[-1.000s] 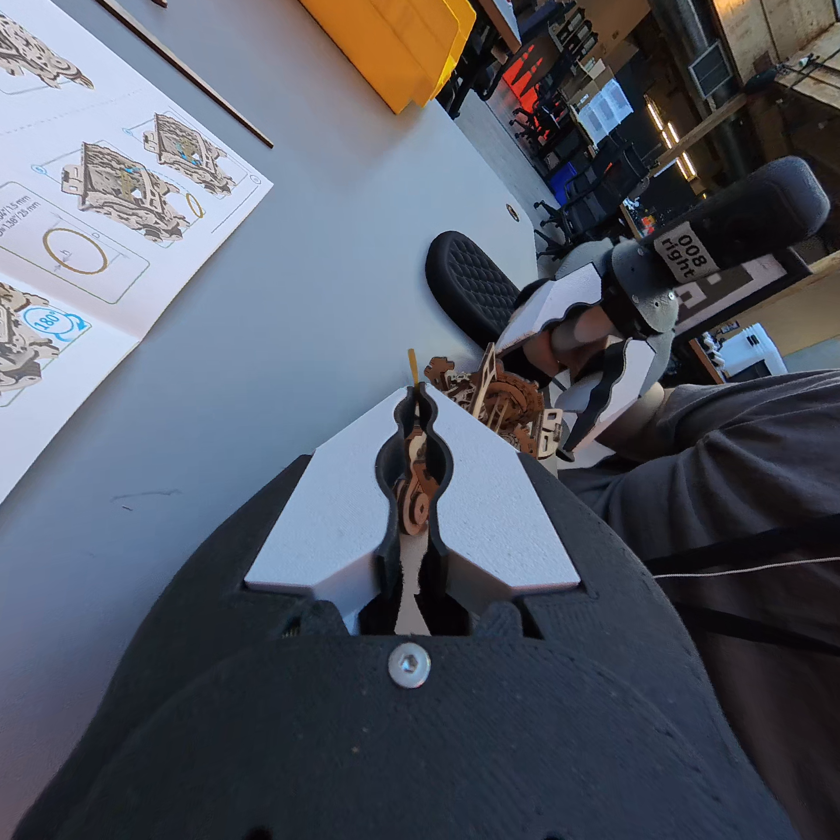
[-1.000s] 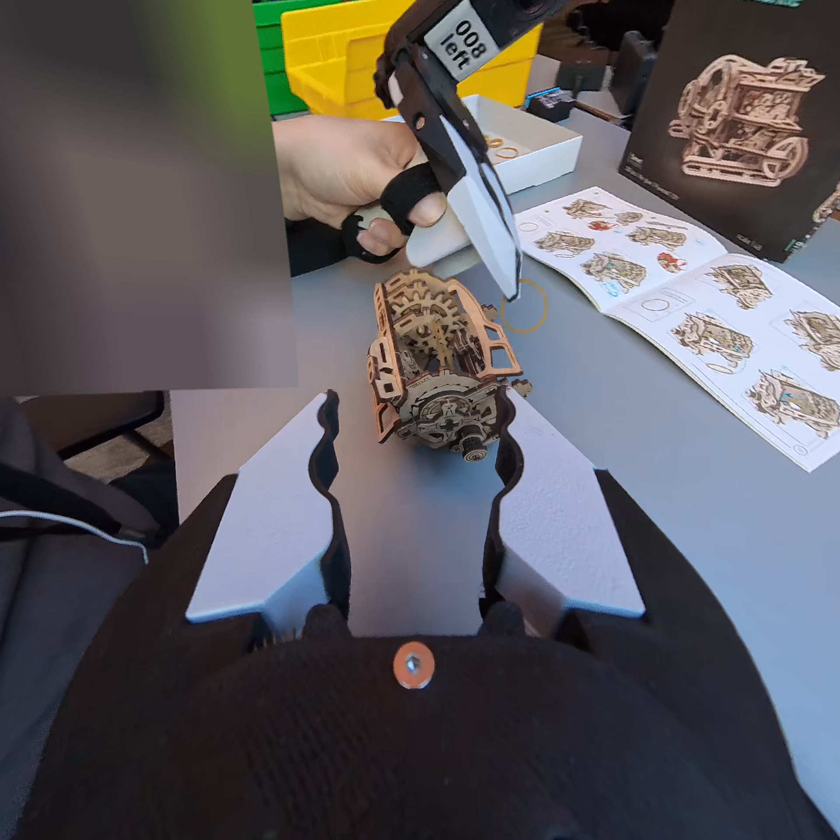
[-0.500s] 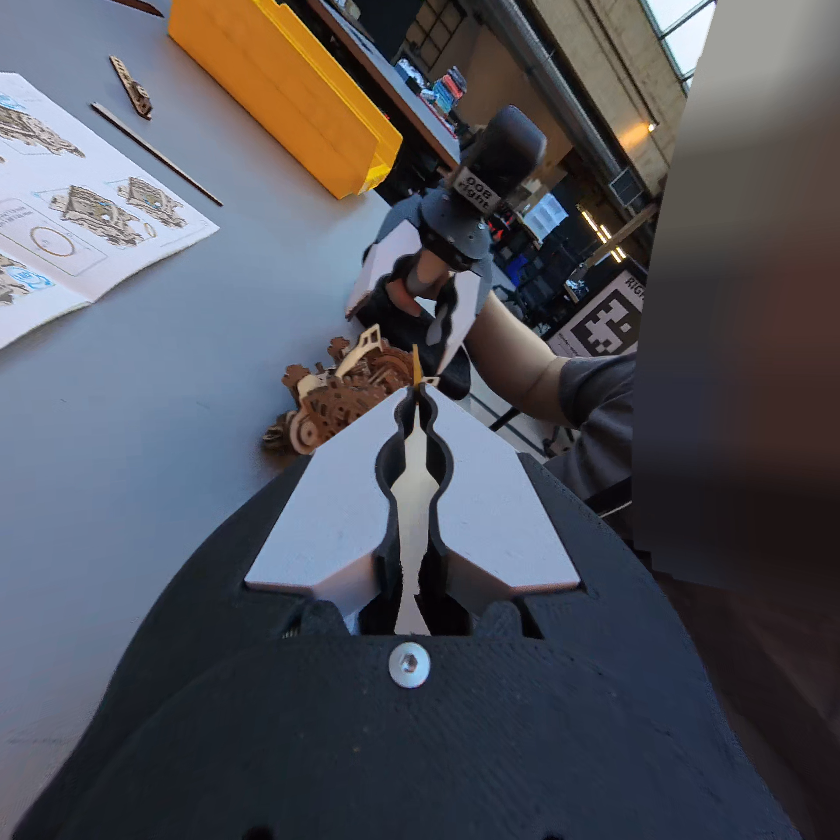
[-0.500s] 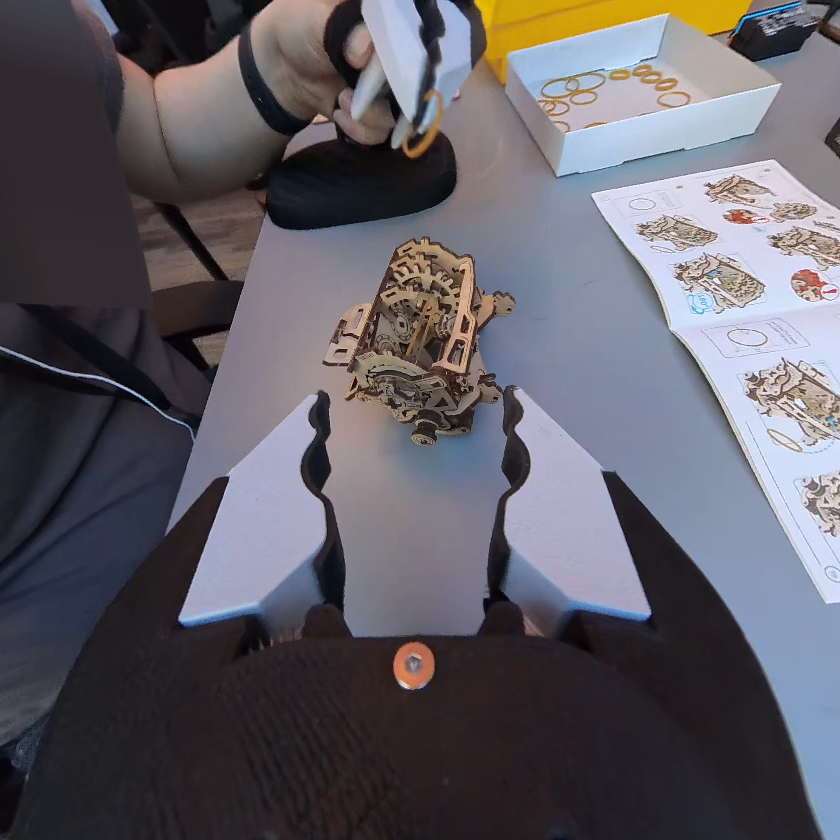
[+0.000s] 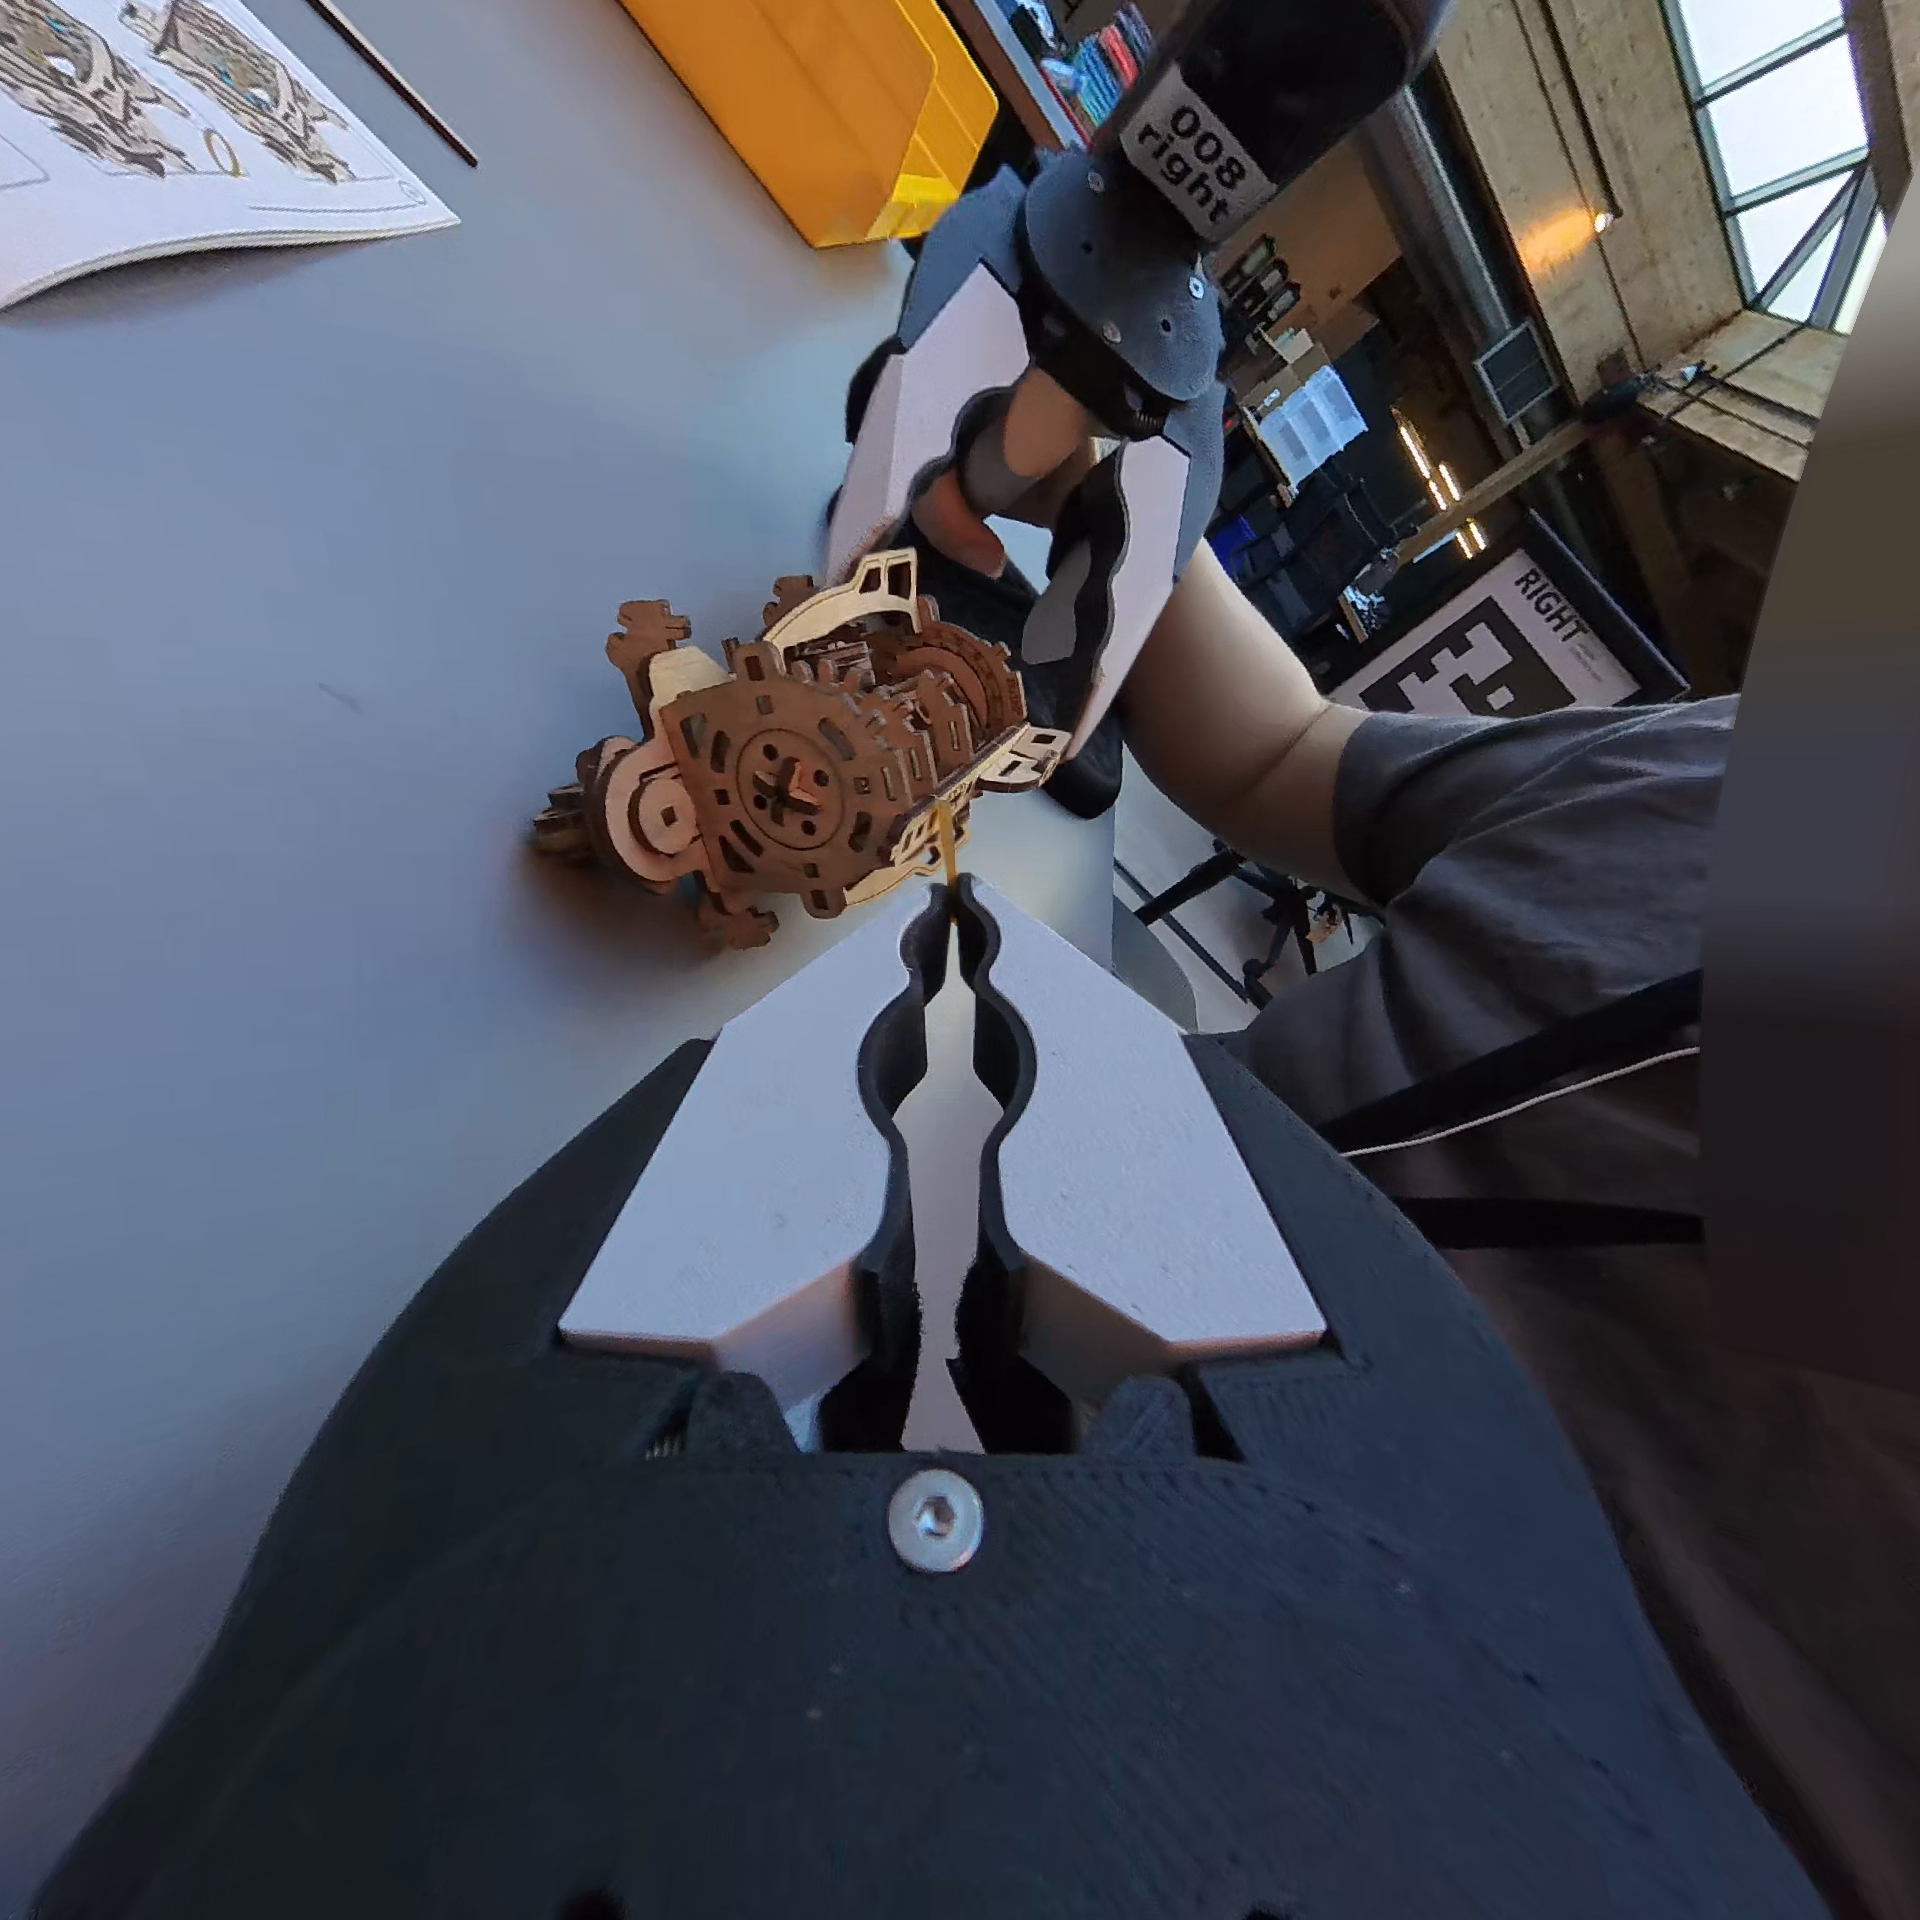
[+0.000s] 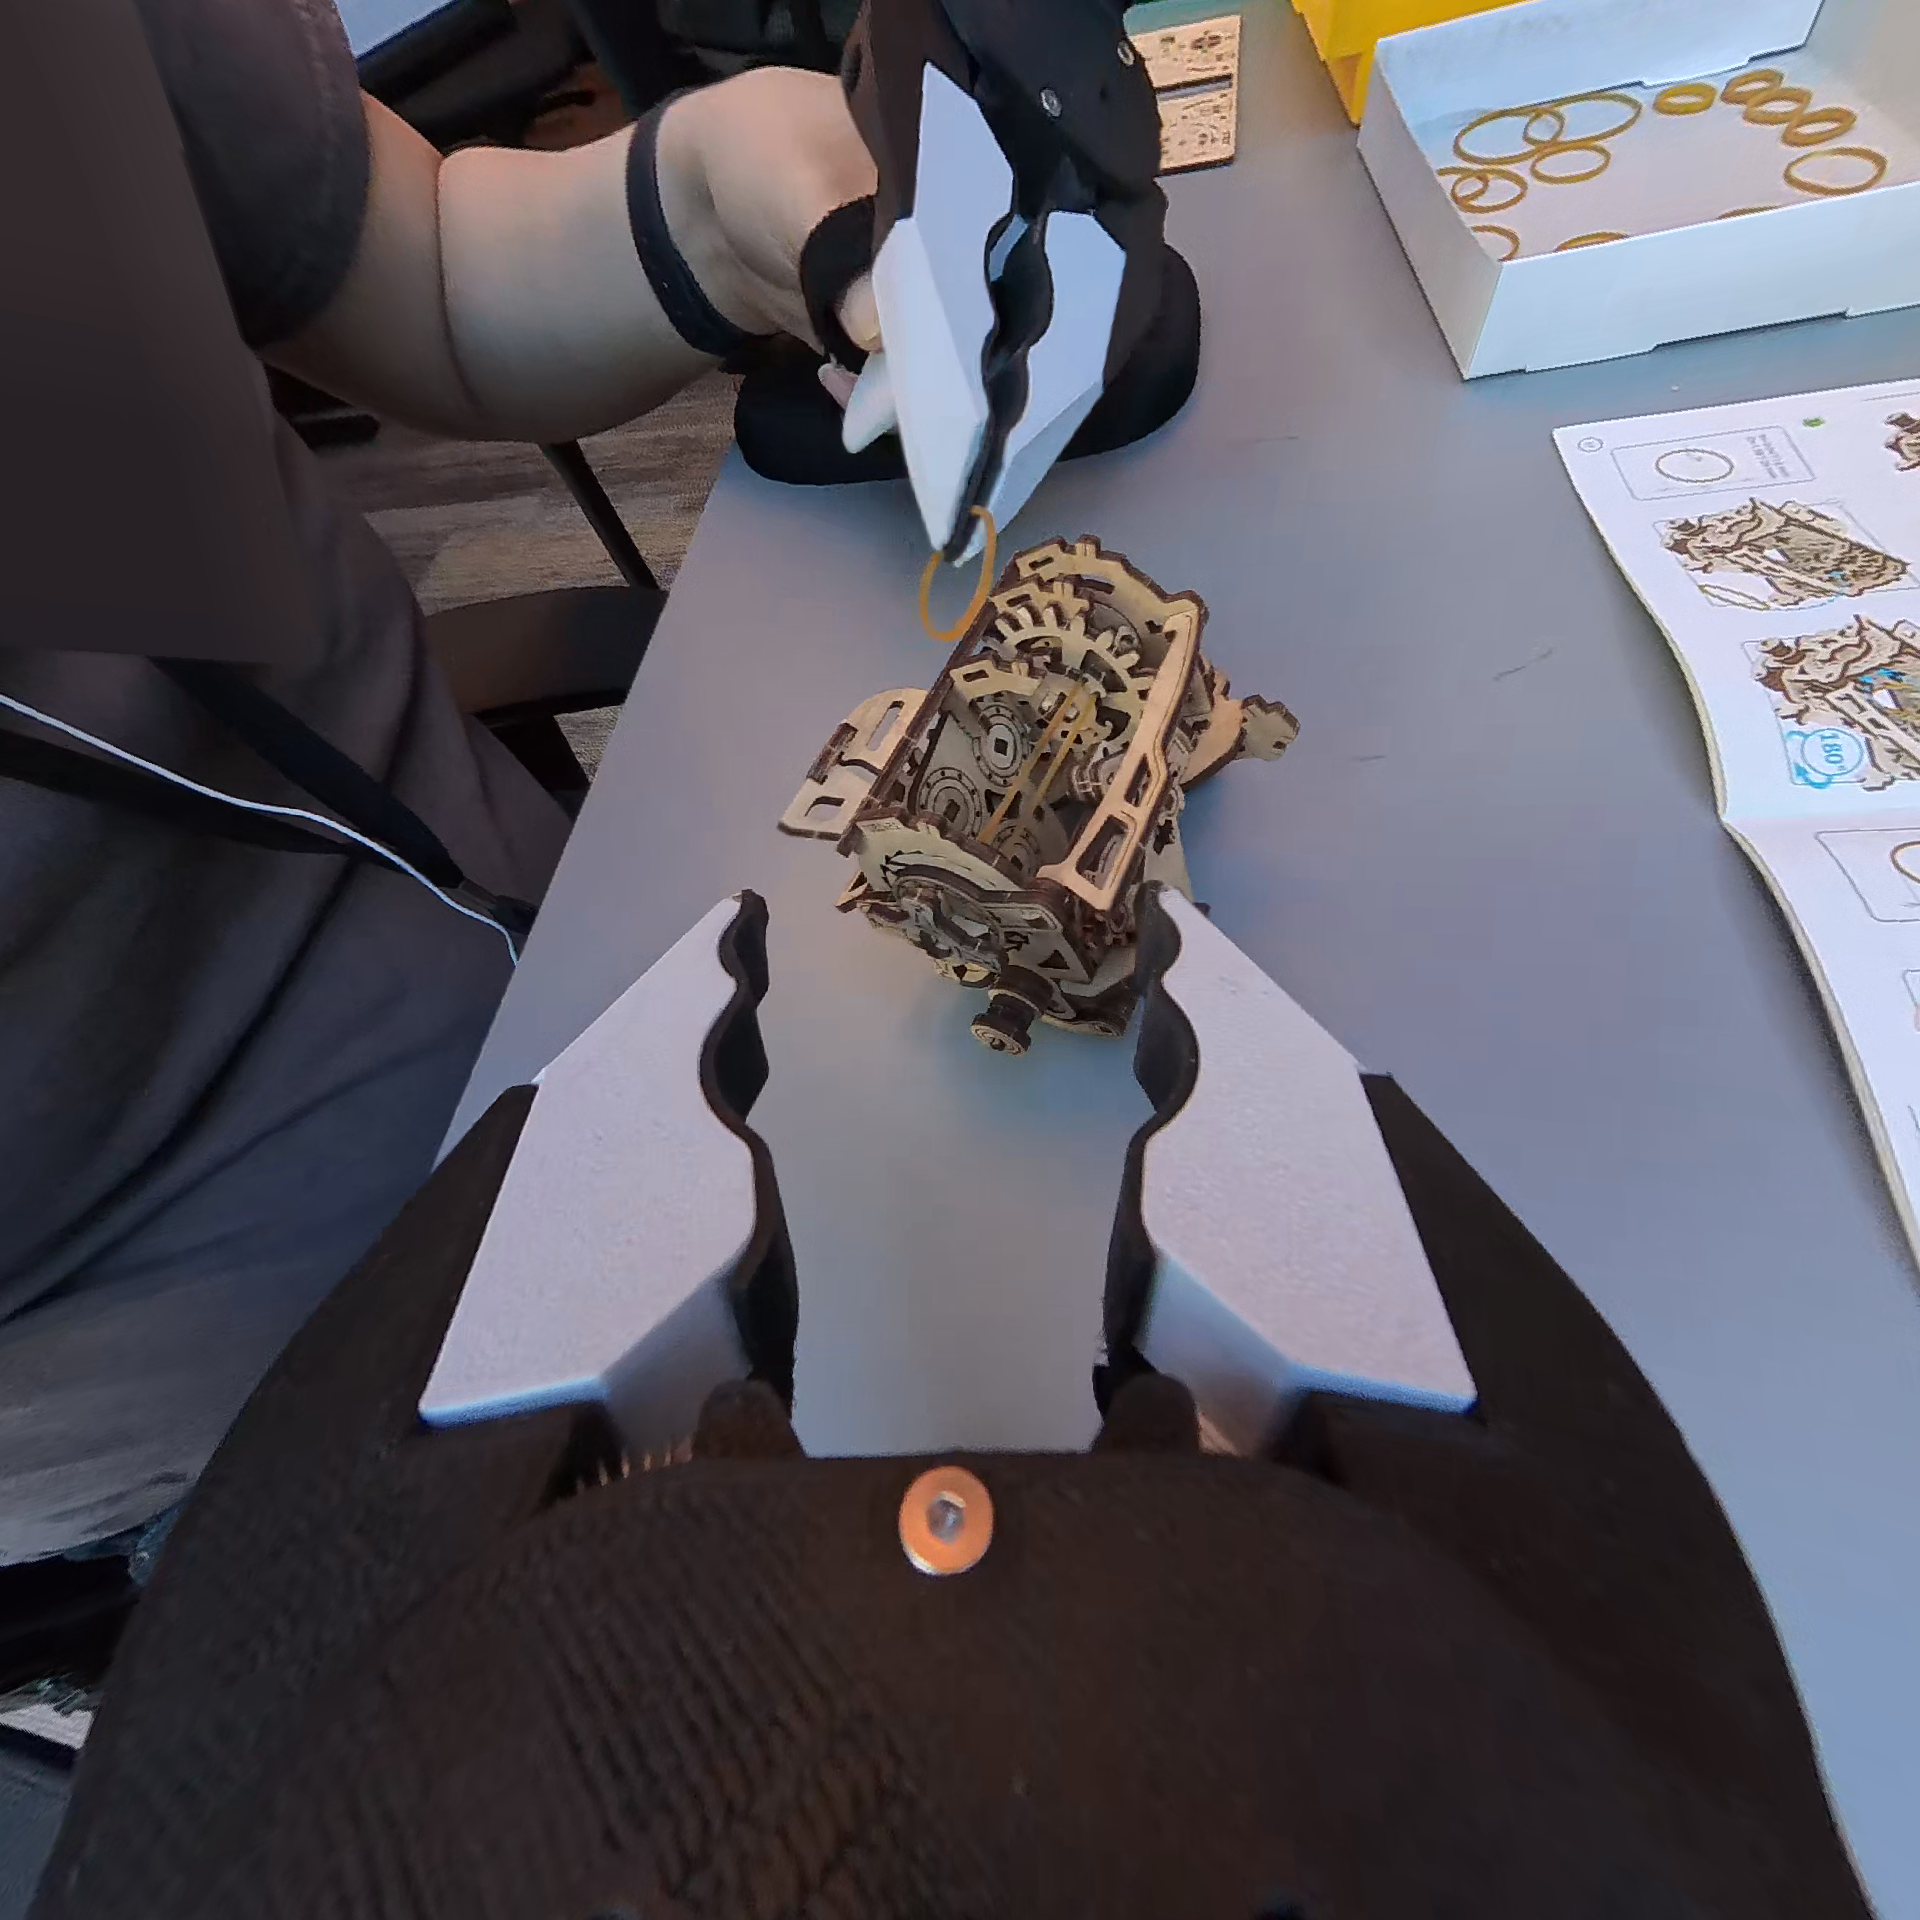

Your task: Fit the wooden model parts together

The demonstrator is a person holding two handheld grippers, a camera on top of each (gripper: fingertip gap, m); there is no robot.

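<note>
Wooden model (image 6: 1023, 800) sits just beyond spread right fingers (image 6: 1164, 935), seemingly untouched.

1. A grey table (image 6: 1455, 727) is carrying everything.
2. A wooden model (image 6: 1039, 790) is lying on it near the person's edge, tilted on one side.
3. An open booklet (image 6: 1787, 665) is lying to the right of the model in the right wrist view, well apart from it.
4. A white tray (image 6: 1621, 301) of rubber bands is sitting beyond the booklet.
5. A black pad (image 6: 1153, 384) is resting at the table's edge.
6. A yellow bin (image 5: 831, 114) is standing farther back.
7. A thin dark stick (image 5: 395, 94) is lying beside the booklet.
</note>
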